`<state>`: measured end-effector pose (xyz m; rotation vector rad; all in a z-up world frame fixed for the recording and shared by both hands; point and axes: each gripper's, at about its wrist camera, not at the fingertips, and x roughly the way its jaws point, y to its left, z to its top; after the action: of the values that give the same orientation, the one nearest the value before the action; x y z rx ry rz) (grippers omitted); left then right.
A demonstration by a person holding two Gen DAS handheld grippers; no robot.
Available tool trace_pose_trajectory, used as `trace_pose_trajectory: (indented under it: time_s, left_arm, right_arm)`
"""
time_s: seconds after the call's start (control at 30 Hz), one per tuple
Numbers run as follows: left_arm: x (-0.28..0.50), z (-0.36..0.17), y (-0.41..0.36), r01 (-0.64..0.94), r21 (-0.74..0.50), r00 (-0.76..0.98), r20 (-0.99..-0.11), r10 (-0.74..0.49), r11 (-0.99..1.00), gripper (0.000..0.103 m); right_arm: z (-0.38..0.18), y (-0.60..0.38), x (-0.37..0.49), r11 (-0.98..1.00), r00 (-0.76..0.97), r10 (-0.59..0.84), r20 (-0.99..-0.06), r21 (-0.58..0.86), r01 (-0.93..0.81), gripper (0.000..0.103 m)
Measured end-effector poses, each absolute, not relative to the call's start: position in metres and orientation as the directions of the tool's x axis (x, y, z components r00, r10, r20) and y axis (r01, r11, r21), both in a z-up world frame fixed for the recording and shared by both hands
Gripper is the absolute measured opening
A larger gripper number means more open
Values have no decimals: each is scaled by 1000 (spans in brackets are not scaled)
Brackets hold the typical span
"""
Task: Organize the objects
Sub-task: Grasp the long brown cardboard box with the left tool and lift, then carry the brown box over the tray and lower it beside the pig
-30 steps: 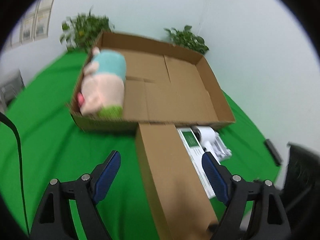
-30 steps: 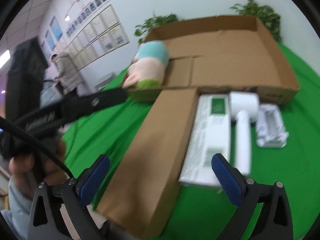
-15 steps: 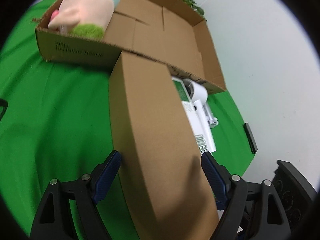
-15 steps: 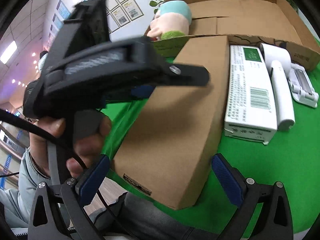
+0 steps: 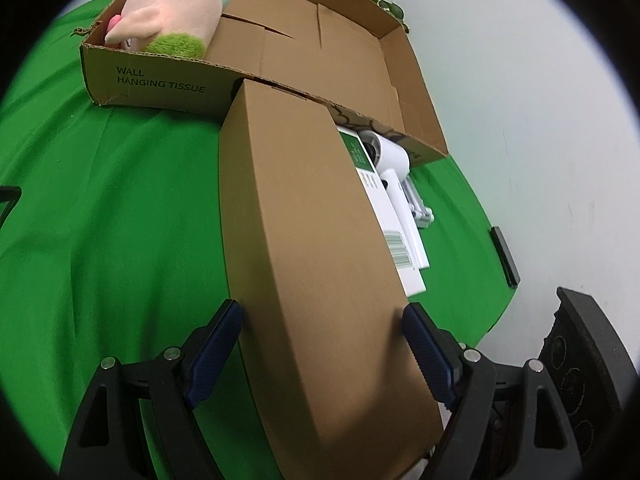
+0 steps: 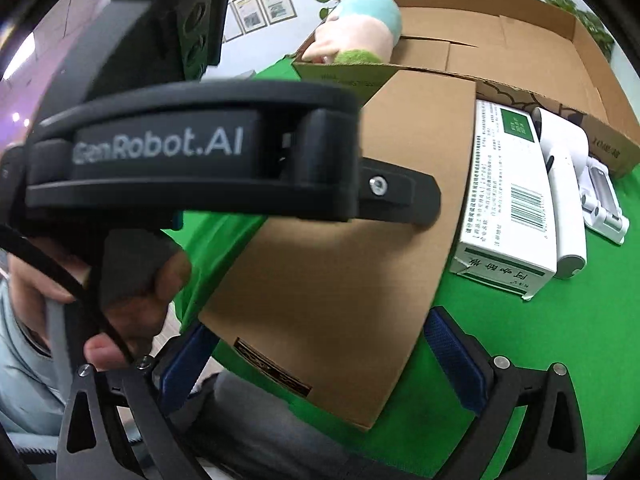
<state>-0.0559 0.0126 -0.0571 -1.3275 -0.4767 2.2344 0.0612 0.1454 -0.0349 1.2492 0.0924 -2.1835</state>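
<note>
A long closed brown box (image 5: 304,240) lies on a green-covered worktop (image 5: 112,220), its far end touching the near wall of a wide, shallow open carton (image 5: 160,82). The left gripper (image 5: 322,334) straddles the near end of the long box, its blue pads (image 5: 216,342) spread on either side; whether they touch the cardboard cannot be told. From the other camera, the right gripper (image 6: 320,354) is also spread wide, just before the near corner of the same box, not touching it. A stuffed toy (image 5: 176,16) lies in the far left corner of the carton. Just right of the long box sit a white and green package (image 6: 506,200), a white hair dryer (image 6: 564,184) and a small white stand (image 6: 602,196).
</note>
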Motion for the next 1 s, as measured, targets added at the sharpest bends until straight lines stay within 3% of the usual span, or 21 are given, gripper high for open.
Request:
trace_pose_trajectory:
  time_s: [0.43, 1.0]
  left_arm:
    - [-27, -32, 2, -253, -500, -475, -682, 556, -828, 69]
    - [-47, 65, 4, -396, -398, -612, -557, 561, -828, 70]
  right_arm:
    - [-20, 131, 70, -829, -459, -453, -765, 172, 531, 98]
    - [64, 141, 42, -849, -680, -435, -591, 19, 527, 97]
